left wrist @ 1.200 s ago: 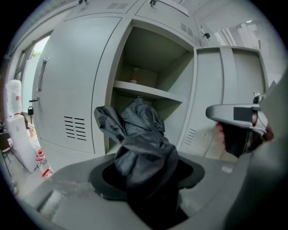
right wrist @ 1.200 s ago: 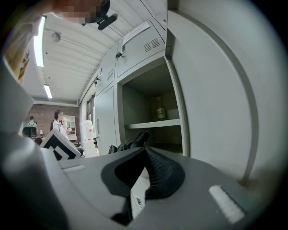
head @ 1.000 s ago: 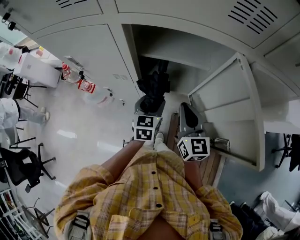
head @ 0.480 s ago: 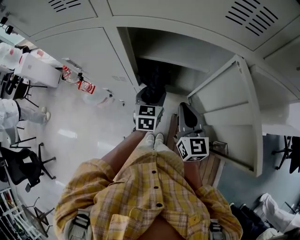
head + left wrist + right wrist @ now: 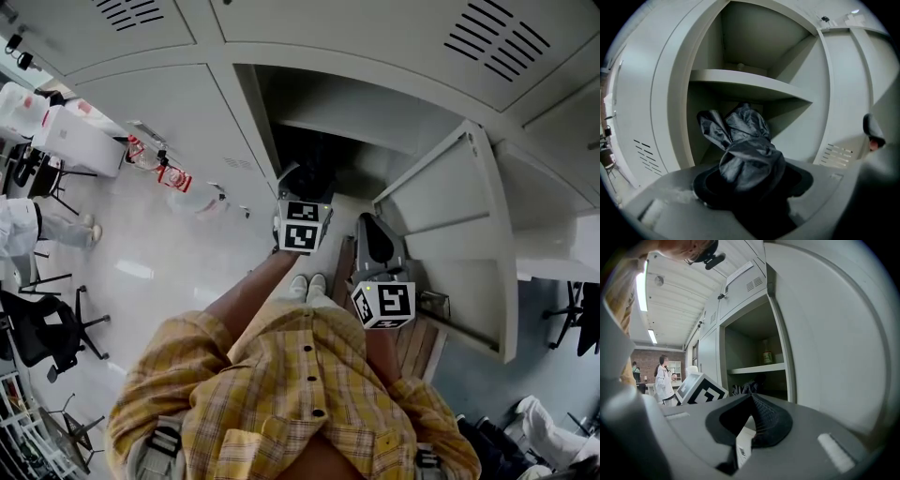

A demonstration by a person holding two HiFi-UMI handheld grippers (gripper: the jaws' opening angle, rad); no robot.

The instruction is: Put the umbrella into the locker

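A: Two jaws of the left gripper (image 5: 302,192) stand wide, clamped on the folded umbrella (image 5: 749,161); its tip sits just under the locker (image 5: 799,117) shelf (image 5: 740,78). How to finish?
B: Push it deep beneath that shelf, keeping low so fabric clears the edge, and release only once it rests. Right gripper (image 5: 751,404), closed and empty, hangs well short of the shelf

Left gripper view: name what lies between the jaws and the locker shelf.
The black umbrella, gripped by those jaws; the left gripper view shows it.
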